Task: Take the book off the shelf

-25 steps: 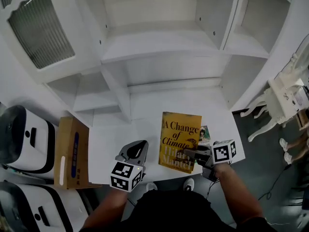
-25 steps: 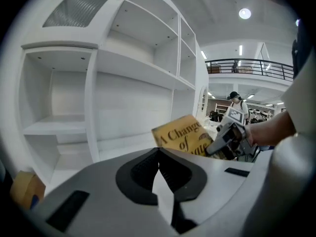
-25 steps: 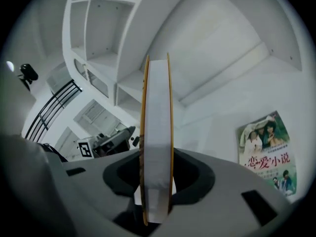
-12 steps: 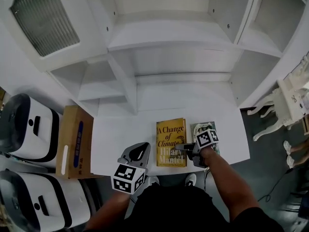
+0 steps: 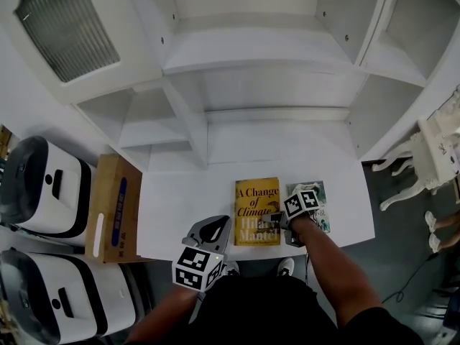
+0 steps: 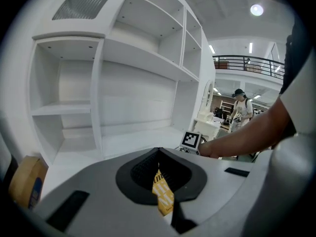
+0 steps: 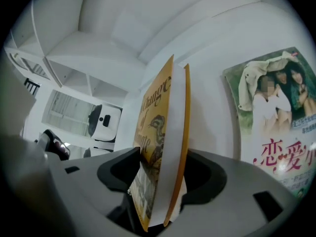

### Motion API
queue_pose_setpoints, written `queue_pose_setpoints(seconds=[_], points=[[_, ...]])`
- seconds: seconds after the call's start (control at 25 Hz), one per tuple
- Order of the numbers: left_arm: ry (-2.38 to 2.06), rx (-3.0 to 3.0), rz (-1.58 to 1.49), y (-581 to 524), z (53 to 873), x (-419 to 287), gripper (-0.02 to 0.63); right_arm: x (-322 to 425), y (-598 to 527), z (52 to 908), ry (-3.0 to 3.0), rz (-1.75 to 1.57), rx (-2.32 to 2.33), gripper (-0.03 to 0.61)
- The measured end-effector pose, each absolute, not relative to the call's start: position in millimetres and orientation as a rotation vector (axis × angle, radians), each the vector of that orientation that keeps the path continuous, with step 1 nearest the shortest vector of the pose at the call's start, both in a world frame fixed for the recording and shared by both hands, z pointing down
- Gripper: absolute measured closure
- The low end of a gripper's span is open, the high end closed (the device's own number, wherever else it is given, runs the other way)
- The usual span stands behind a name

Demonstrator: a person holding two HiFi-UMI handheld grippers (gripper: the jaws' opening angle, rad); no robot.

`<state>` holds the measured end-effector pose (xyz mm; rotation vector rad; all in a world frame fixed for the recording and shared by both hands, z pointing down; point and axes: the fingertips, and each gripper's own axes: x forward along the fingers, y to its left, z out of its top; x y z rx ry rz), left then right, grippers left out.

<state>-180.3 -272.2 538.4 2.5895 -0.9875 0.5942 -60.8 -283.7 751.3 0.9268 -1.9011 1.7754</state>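
The yellow book [image 5: 256, 210], titled "A Change of Climate", lies flat on the white table [image 5: 180, 200] in front of the empty white shelf unit [image 5: 244, 49]. My right gripper [image 5: 274, 222] is at the book's right edge. In the right gripper view the book [image 7: 158, 132] stands edge-on between the jaws of the right gripper [image 7: 163, 172]. Those jaws have just been opening, and a gap shows on the back-cover side. My left gripper [image 5: 217, 226] hovers left of the book, shut and empty. Through the left gripper [image 6: 158, 152] a sliver of the book [image 6: 163, 196] shows.
A second book with a photo cover [image 5: 320, 218] lies on the table just right of my right gripper. A cardboard box [image 5: 111, 207] sits at the table's left end, beside white machines [image 5: 43, 192]. A white chair [image 5: 431, 149] stands to the right.
My right gripper has come down with the book, which went from raised and tilted to lying flat on the table. The left gripper has sunk slightly.
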Motion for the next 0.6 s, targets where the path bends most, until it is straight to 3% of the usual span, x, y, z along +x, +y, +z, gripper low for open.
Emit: queue_pose_setpoints(seconds=[0.28,0.6], points=[[-0.935,2.608,0.605,-270,540,-170,0.603,-47,-289,764,-1.833,1.624,1.031,0.29],[-0.889,2.625,0.607,-266,542,-172,0.603,-38,-292,762,-1.844,1.514,1.139,0.29]])
